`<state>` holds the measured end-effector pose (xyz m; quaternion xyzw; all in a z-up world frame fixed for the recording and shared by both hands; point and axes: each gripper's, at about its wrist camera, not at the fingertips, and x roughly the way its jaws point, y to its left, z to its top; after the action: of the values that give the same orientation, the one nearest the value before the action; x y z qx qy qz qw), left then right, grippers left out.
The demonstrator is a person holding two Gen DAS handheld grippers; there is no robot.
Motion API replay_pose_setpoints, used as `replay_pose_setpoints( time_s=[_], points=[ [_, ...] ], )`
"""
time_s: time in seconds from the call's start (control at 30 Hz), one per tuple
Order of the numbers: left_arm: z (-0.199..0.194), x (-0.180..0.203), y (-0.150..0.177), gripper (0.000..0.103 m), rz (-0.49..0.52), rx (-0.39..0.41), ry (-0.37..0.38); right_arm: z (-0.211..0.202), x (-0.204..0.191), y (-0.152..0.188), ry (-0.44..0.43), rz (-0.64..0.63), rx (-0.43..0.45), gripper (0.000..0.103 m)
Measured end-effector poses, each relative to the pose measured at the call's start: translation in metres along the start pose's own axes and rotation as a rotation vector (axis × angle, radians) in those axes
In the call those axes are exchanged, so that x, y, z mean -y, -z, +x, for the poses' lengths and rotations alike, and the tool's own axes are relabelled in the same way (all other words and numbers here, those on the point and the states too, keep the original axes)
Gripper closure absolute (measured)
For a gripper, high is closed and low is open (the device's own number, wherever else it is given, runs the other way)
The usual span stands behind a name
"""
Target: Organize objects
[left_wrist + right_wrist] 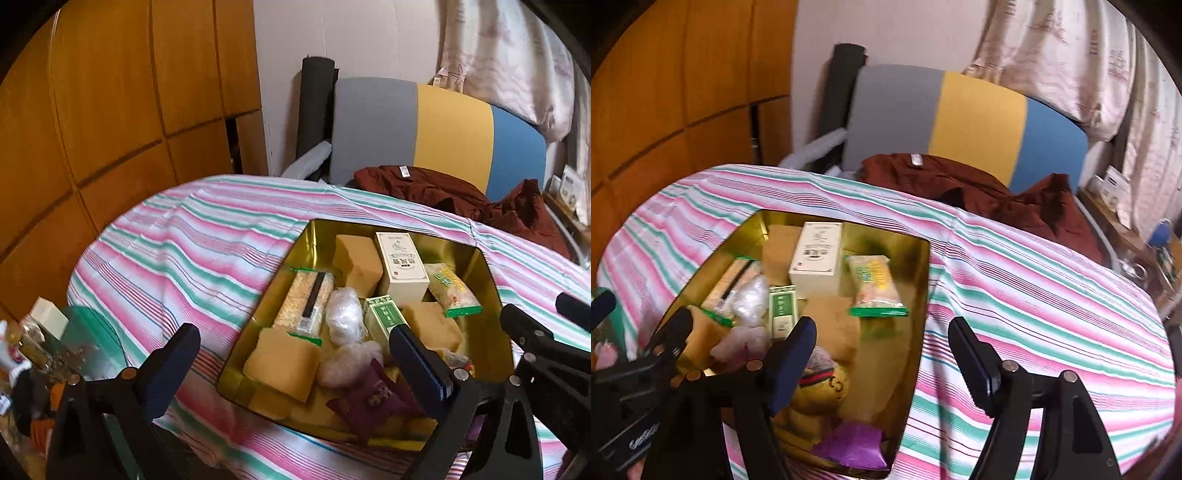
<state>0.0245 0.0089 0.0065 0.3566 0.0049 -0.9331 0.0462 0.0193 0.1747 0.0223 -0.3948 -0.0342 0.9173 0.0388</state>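
A gold tin (491, 280) sits on the striped cloth (177, 251). It holds a white box (402, 269), tan blocks (356, 258), a green box (384, 319), green-edged snack packets (456, 291), a white plastic wad (343, 314) and a purple packet (369, 398). My left gripper (295, 354) hangs open over the tin's near-left corner with nothing between its pads. My right gripper (882, 350) is open above the tin's right rim (925, 295), gripping nothing. Below its left finger lies a yellow pouch (822, 393) beside the purple packet (849, 446). The white box (816, 254) stands at the back.
A maroon garment (443, 192) lies at the cloth's far edge before a grey, yellow and blue chair back (450, 129). Wooden cabinet doors (110, 110) fill the left. Small clutter (37, 343) crowds the near left. Bare striped cloth (1052, 295) stretches right of the tin.
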Motion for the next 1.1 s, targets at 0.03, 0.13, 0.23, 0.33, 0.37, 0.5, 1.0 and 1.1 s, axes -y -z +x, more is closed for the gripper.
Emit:
replay_pose_setpoints(
  time_s=[0.03,0.13,0.23,0.33,0.37,0.5,1.0,1.1],
  points=[
    [-0.0003,-0.0019,-0.0003,0.0,-0.011,-0.005,0.006,-0.0005,0.0016,-0.0007,-0.017,0.017,-0.002,0.028],
    [-0.0012,-0.0042,-0.0011,0.0,-0.022,-0.01,-0.007,-0.0007,0.0033,-0.0003,-0.034,0.051,-0.014,0.028],
    [-0.0005,-0.0064,-0.0021,0.0,-0.027,-0.022,-0.012,0.0003,0.0011,0.0015,-0.028,0.055,-0.022,0.028],
    [0.0018,-0.0077,-0.0027,0.0,-0.025,-0.041,-0.015,0.0004,-0.0007,0.003,-0.024,0.054,-0.03,0.028],
    [0.0025,-0.0076,-0.0027,0.0,-0.021,-0.045,-0.02,0.0006,-0.0013,0.0033,-0.024,0.054,-0.033,0.028],
    [0.0017,-0.0063,-0.0021,0.0,-0.003,-0.041,-0.031,-0.0008,-0.0033,0.0029,-0.01,0.056,-0.028,0.028],
    [0.0015,-0.0009,-0.0022,0.0,0.009,-0.066,0.013,0.0014,0.0016,0.0026,0.032,0.086,-0.024,0.028],
    [-0.0001,0.0011,-0.0021,0.0,0.019,-0.057,0.009,0.001,0.0007,0.0025,0.041,0.08,-0.019,0.028]
  ],
)
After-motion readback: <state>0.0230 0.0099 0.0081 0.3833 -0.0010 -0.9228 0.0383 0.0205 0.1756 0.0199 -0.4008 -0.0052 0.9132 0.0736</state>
